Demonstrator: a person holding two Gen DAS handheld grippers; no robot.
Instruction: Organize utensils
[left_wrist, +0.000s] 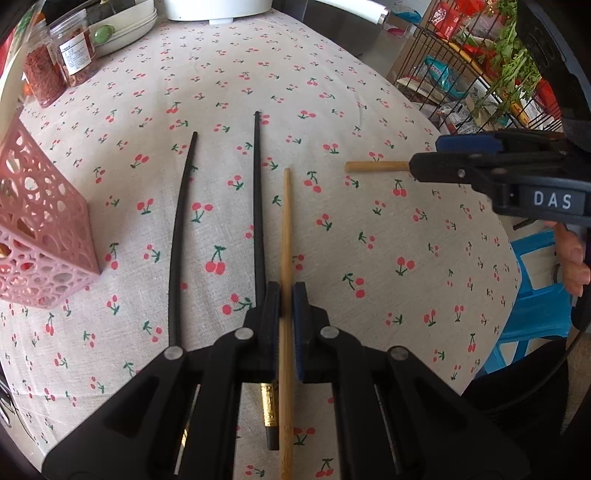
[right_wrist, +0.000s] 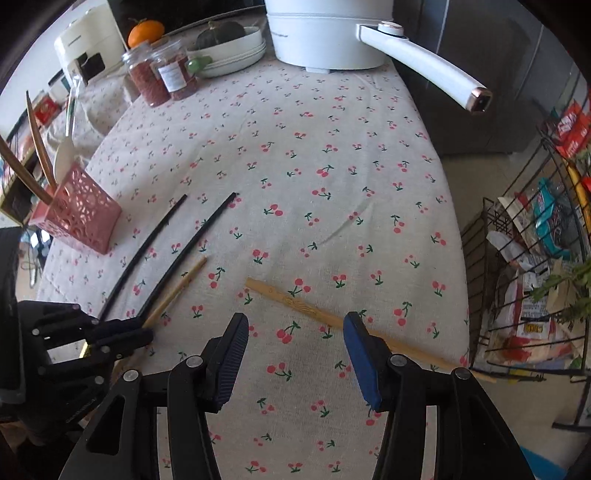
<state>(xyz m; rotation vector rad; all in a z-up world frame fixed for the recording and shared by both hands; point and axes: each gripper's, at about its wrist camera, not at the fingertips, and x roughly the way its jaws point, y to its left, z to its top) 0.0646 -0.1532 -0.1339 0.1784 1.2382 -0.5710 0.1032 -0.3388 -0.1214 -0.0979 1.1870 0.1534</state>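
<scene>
The left gripper is clamped on a bamboo chopstick at lower centre. The right gripper stands apart, the second bamboo chopstick lying across the frame's middle, passing beneath its right finger.

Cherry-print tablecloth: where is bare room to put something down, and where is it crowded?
Bare cloth lies between the white pot at the far end and the black chopsticks. Another free patch lies between the two bamboo chopsticks. The left side is crowded: pink perforated holder, chopsticks, left gripper. Jars and a bowl fill the far-left corner.
</scene>
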